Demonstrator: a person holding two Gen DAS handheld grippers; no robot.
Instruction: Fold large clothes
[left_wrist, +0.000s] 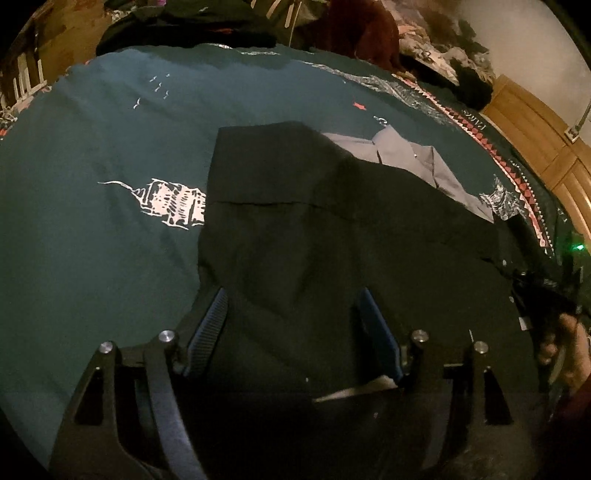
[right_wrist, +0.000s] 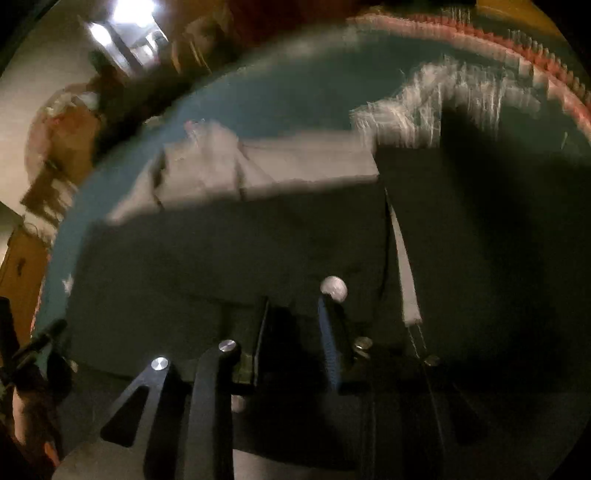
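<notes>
At lower centre, the left gripper (left_wrist: 295, 314) stands agape over the dark garment (left_wrist: 314, 229), just released mid-fold on the teal bedspread (left_wrist: 92, 147); the right gripper (right_wrist: 295, 321) is slightly parted, gripping nothing. Next likely: regrasp an edge.

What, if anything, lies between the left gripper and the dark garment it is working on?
Nothing visible does. The left gripper stands open right over the dark garment, whose cloth runs between its fingers. The grey shirt lies farther off, partly under the garment.
</notes>
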